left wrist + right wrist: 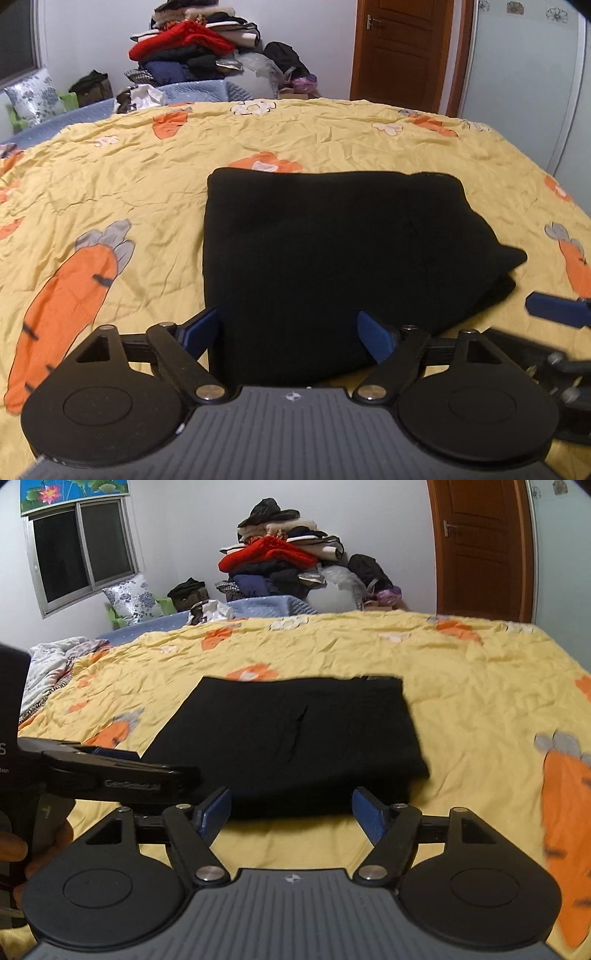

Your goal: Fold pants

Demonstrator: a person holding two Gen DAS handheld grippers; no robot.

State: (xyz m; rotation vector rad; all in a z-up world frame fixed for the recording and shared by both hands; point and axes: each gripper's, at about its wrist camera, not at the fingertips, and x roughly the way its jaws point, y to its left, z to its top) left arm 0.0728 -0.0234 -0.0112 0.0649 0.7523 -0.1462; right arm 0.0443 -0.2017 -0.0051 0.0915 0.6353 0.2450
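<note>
- Grippers nearest: left gripper (290,338) spread wide, blue pads either side of the near edge of the cloth, not pressing; right gripper (291,814) also parted, nothing between.
- Black pants (332,251), folded into a flat rectangle, lying on the yellow carrot-print bedspread (110,177).
- Farther back, clothes pile (284,554) against the wall; brown door (480,546) at right.

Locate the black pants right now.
The black pants lie folded flat on the yellow carrot-print bedspread, centre of both wrist views, just ahead of the open left claw and the open right claw; neither grips them.
</note>
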